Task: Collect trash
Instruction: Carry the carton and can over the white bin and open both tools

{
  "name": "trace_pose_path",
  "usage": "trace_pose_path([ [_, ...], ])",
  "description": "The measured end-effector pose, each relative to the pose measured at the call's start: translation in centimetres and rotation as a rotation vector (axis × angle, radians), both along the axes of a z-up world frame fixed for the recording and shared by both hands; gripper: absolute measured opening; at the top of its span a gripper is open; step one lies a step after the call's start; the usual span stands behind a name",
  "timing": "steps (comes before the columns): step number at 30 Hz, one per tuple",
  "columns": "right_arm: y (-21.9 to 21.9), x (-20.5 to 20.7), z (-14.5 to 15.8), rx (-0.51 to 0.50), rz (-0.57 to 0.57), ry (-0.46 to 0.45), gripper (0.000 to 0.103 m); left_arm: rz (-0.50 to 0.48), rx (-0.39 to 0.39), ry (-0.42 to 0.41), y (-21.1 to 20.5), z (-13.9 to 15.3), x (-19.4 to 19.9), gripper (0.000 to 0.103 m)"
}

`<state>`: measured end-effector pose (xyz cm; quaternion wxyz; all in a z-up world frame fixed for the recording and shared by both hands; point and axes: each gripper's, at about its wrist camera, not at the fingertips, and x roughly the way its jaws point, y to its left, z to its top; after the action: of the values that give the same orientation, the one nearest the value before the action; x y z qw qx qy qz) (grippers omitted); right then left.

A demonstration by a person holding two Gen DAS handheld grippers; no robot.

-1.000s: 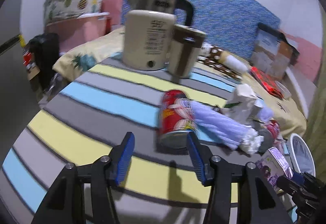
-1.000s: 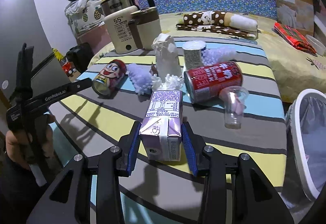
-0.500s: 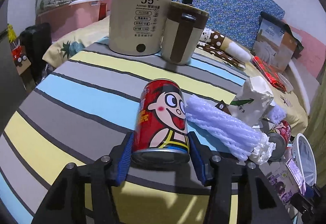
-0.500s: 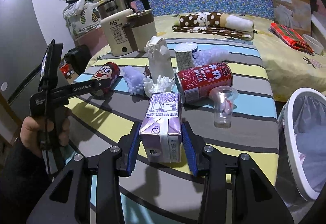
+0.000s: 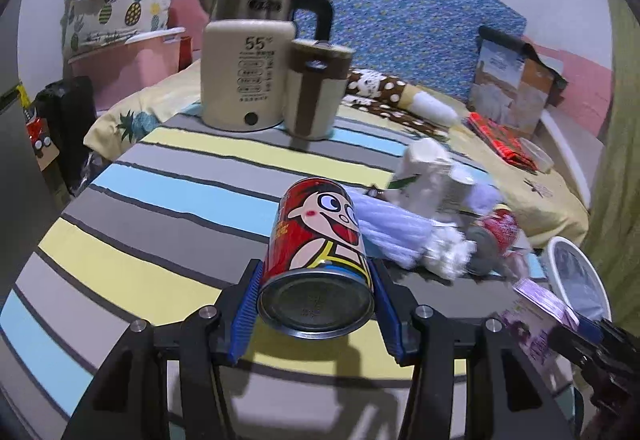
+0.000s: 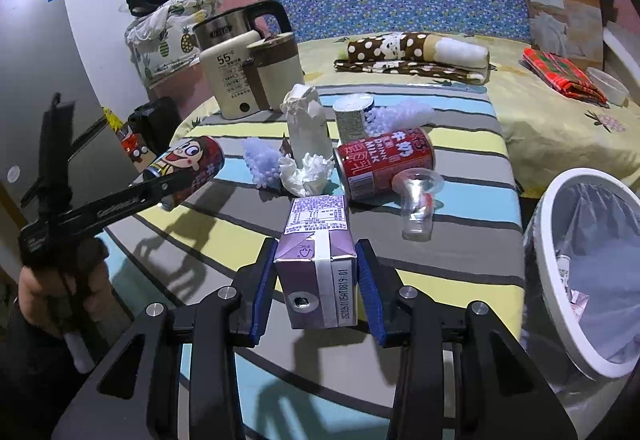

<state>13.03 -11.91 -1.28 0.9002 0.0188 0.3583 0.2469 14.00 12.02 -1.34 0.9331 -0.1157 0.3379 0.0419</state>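
Note:
My left gripper is shut on a red cartoon can and holds it above the striped table. The can also shows in the right wrist view, lifted off the table. My right gripper is shut on a purple drink carton and holds it above the table's front. A white trash bin with a clear liner stands off the table's right edge.
On the table lie a red milk can, a clear plastic cup, crumpled tissue, purple foam netting, a white paper bag and a small white cup. A kettle and mug stand behind.
My left gripper moved forward to the cartoon can, shut on it and lifted it off the table. My right gripper kept hold of the purple carton and rose a little.

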Motion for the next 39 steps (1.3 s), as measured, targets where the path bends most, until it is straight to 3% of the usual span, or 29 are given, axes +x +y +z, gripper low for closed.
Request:
trace_pose_path([
  [13,-3.8,-0.9,1.5,0.020,-0.094,-0.048,0.041,-0.162,-0.012,-0.037,-6.5,2.4,-2.2,0.052],
  [39,-16.2,-1.2,1.9,0.029,-0.440,-0.084,0.041,-0.512,-0.013,-0.032,-23.0,3.5,1.5,0.052],
])
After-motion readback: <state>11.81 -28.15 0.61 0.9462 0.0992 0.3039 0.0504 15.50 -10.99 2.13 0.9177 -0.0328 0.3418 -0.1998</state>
